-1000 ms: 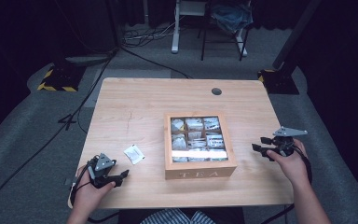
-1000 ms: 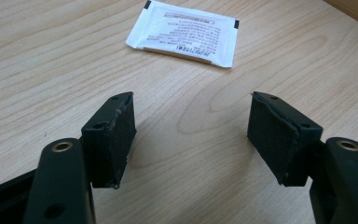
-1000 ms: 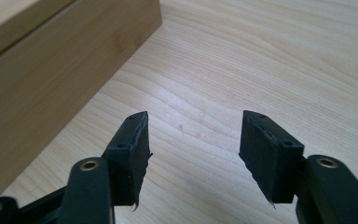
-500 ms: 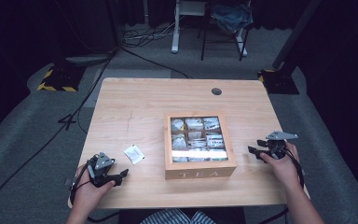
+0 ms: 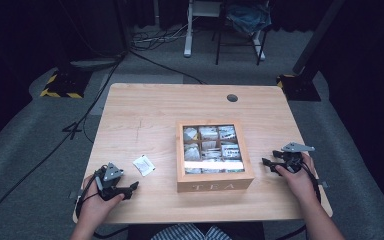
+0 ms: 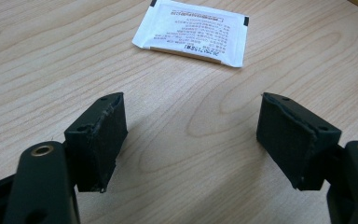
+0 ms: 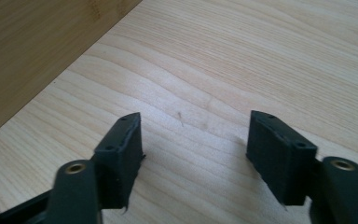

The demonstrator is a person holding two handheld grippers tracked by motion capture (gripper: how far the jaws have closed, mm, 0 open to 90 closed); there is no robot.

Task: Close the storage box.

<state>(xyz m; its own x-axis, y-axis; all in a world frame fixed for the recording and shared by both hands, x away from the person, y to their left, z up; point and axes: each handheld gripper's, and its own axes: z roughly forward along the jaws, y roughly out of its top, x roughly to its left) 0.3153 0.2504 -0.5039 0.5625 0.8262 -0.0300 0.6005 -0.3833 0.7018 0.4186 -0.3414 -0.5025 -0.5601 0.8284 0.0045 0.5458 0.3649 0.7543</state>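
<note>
Sachet [image 5: 144, 165]: a flat white packet on the counter [image 5: 145, 110], left of the tea box [image 5: 214, 186]. Left claw [image 5: 130, 189], jaws apart and just opened wider (nothing between them), sits near the sachet. Right claw [image 5: 267, 164], likewise spread and empty, rests just right of the box.

box [image 5: 215, 186]: "TEA" | sachet [image 6: 193, 31]: print, perhaps barcode digits, unreadable

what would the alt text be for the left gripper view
A white tea sachet lies flat on the pale wooden table, just beyond the left gripper. The gripper's two black jaws stand wide apart with nothing between them.
</note>
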